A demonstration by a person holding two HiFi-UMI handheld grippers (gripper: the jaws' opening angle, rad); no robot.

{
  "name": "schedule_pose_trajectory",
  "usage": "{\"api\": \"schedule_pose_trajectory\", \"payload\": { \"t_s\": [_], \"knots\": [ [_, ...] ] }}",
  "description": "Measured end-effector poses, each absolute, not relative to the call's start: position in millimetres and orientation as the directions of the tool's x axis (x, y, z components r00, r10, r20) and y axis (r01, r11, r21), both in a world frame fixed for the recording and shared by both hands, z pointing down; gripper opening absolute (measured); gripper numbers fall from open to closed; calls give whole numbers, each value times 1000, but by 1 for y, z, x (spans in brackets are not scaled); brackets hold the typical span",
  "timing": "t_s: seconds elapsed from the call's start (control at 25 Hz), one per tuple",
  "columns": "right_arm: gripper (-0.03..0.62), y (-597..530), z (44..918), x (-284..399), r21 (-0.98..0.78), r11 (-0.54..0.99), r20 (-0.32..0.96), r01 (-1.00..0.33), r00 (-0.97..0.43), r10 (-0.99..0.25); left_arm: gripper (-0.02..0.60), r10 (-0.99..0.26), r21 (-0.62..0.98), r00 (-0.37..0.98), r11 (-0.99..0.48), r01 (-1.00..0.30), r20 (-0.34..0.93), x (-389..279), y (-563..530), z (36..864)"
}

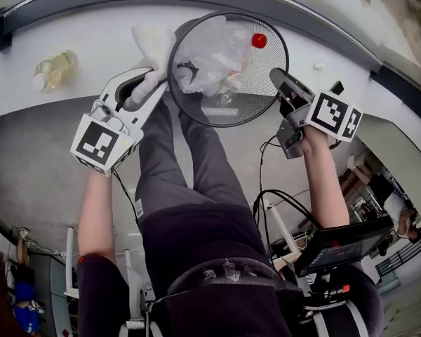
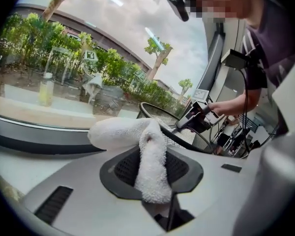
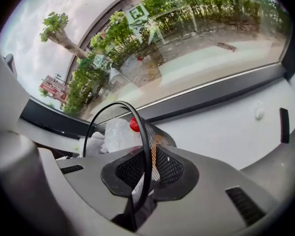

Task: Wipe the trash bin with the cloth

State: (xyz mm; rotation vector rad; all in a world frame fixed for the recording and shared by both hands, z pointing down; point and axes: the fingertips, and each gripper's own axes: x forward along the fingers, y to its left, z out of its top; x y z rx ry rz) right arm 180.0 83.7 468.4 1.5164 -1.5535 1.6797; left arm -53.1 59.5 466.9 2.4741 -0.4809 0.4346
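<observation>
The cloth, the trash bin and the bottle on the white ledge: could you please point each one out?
cloth (image 2: 150, 168): left gripper view, on the hanging fold nearest the camera.
trash bin (image 1: 252, 93): head view, on its bare mesh wall.
bottle (image 1: 56, 70): head view, on its yellowish body.

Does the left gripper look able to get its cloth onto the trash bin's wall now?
Likely yes: the left gripper holds the cloth beside the mesh trash bin, nothing between, while the right gripper clamps its rim.

Left tool (image 1: 149, 83) angled forward, jaws clamped, right tool (image 1: 276, 77) pitched steeply down, jaws pinched, forearms extended
</observation>
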Motion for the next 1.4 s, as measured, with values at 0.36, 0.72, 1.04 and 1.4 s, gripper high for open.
{"api": "schedule_pose_trajectory", "payload": {
  "t_s": [0.36, 0.72, 1.04, 1.4],
  "knots": [
    [44, 95, 459, 186, -464, -277, 850, -841, -336, -406, 92, -96, 453, 867, -821, -346, 489, -37, 133, 462],
    [75, 41, 452, 207, -263, 166, 890, -950, -305, -339, 92, -304, 366, 804, -769, -523, 510, -50, 46, 486],
    [14, 18, 474, 219, -192, 248, 916, -949, -264, -302, 91, -322, 347, 843, -803, -484, 430, 2, -27, 468],
    [32, 62, 461, 212, -409, -198, 869, -891, -313, -383, 91, -238, 399, 864, -811, -429, 444, -24, 53, 471]
  ]
}}
